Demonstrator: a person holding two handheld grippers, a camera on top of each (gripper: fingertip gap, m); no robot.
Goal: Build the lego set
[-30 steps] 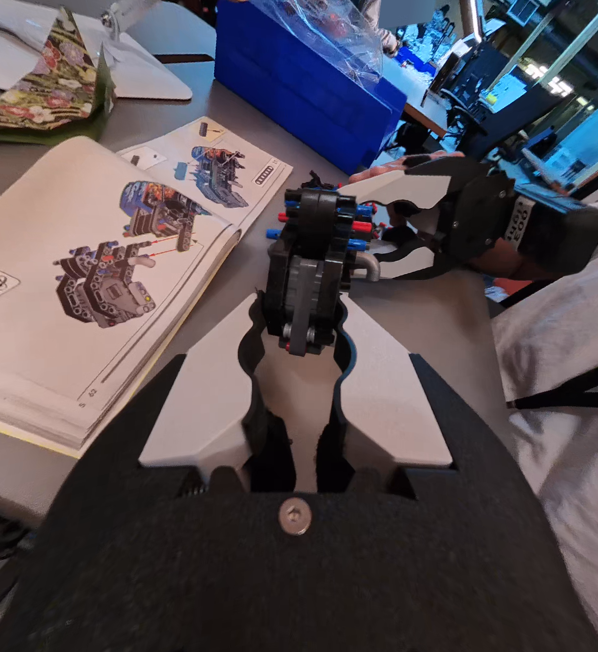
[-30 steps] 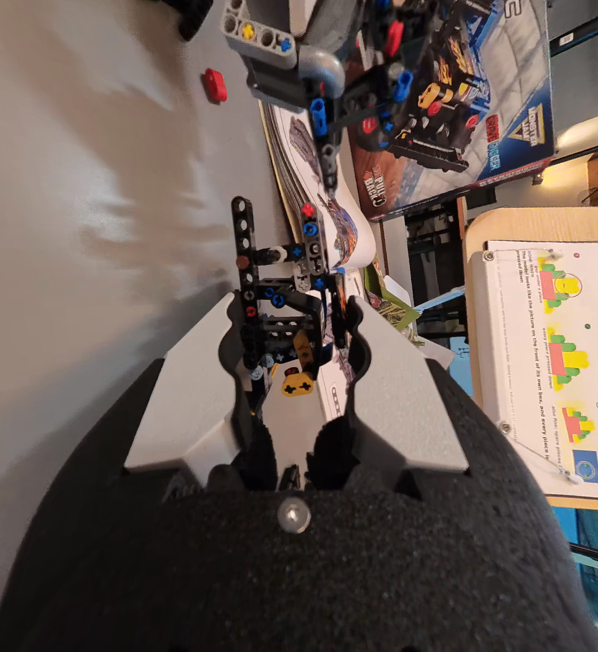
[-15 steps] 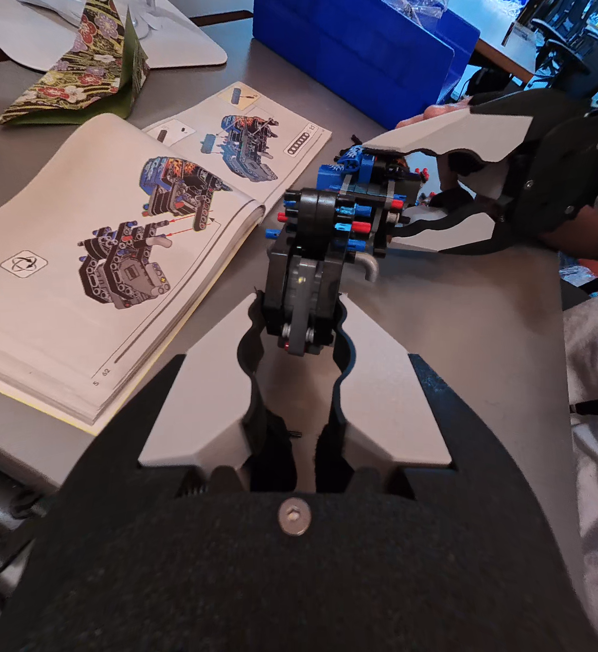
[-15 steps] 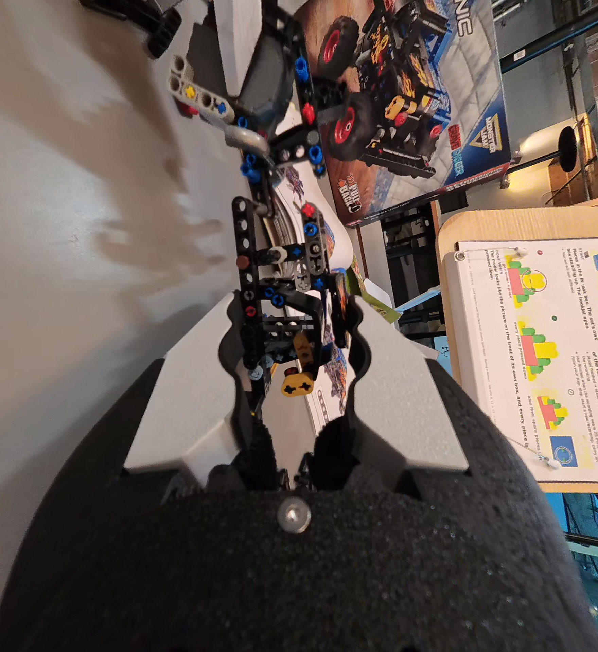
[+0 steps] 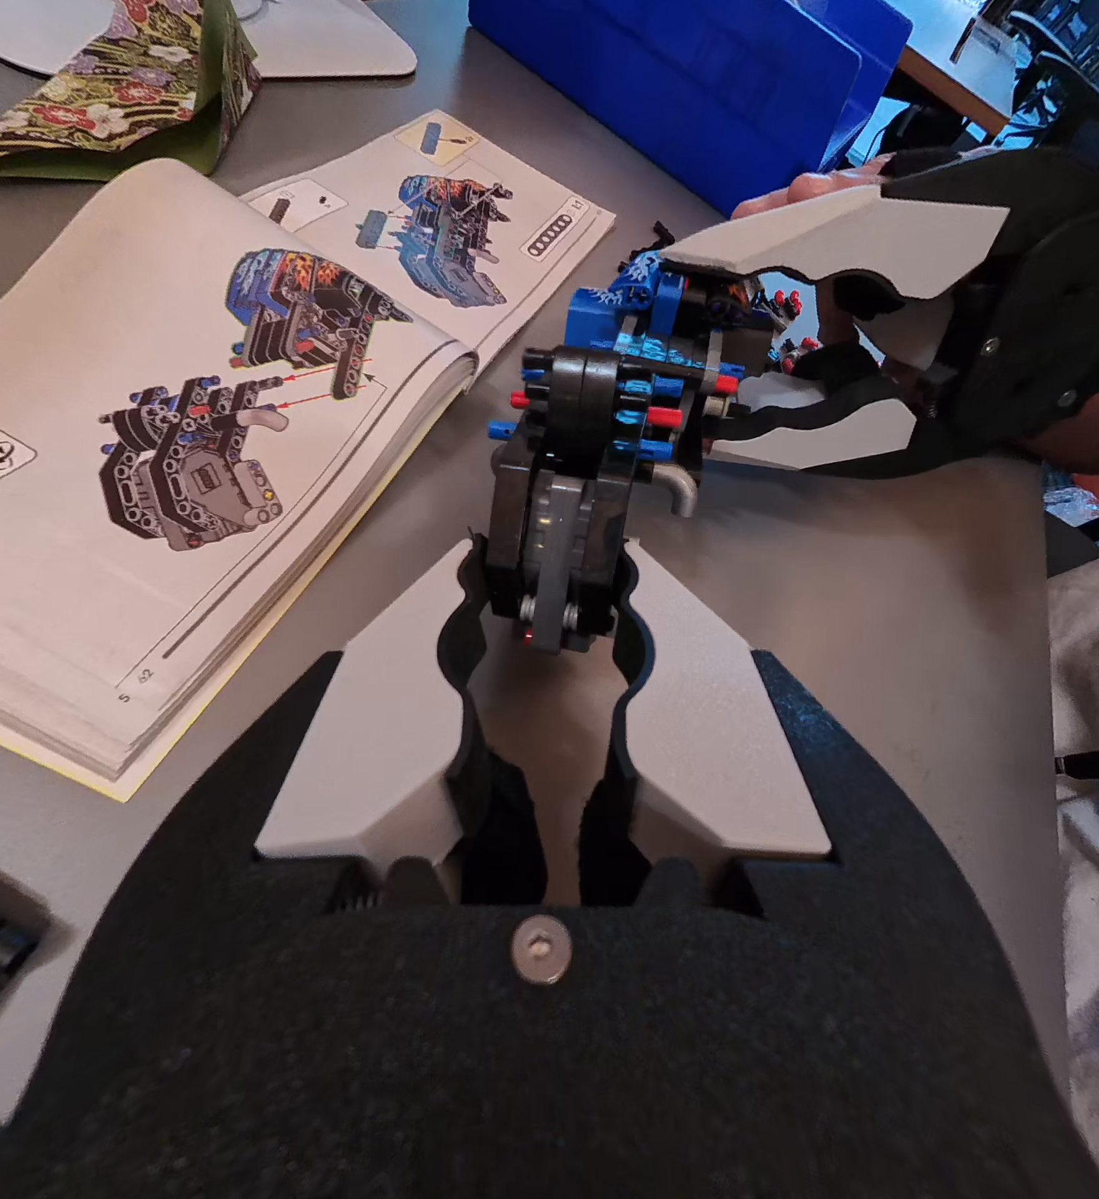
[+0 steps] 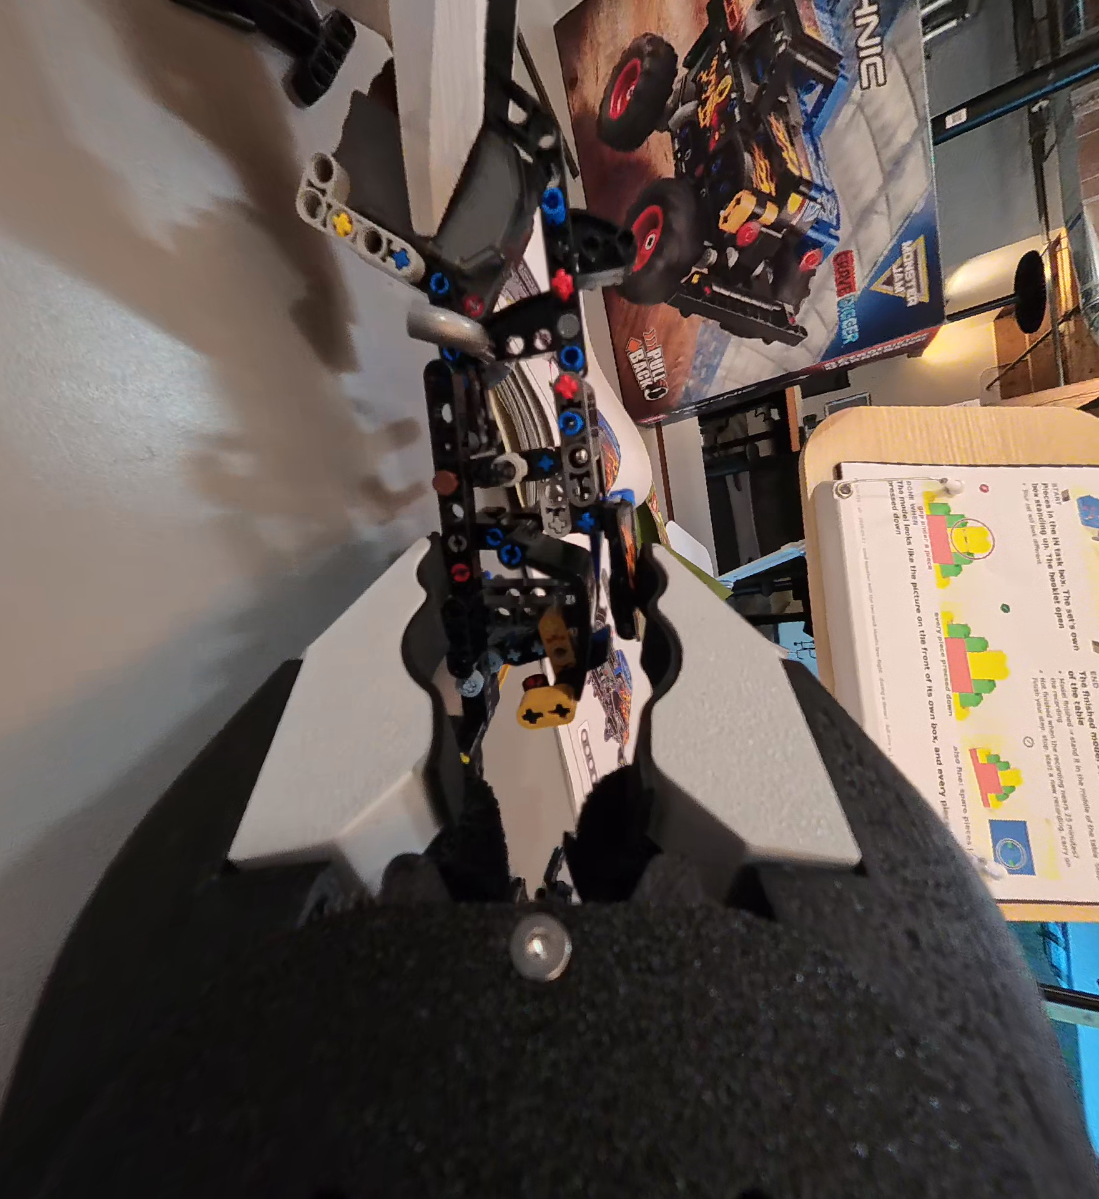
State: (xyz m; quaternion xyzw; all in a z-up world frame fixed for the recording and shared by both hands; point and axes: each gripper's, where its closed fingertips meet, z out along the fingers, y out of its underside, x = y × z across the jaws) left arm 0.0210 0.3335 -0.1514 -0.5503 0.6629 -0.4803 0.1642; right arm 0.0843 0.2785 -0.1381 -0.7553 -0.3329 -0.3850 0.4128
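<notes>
Closer now, right claw [image 5: 722,337] gripping blue body [image 5: 638,324] meets left claw's [image 5: 550,577] clamped chassis [image 5: 573,467].

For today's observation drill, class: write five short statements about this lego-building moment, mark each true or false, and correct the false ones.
1. The left gripper is shut on the black and grey lego block. True.
2. The right gripper is open and holds nothing. False: it is shut on the blue and black lego body.
3. The instruction booklet lies closed. False: it lies open on the table.
4. A blue bin stands beyond the booklet. True.
5. The set's box shows an aeroplane. False: it shows a big-wheeled truck.
</notes>
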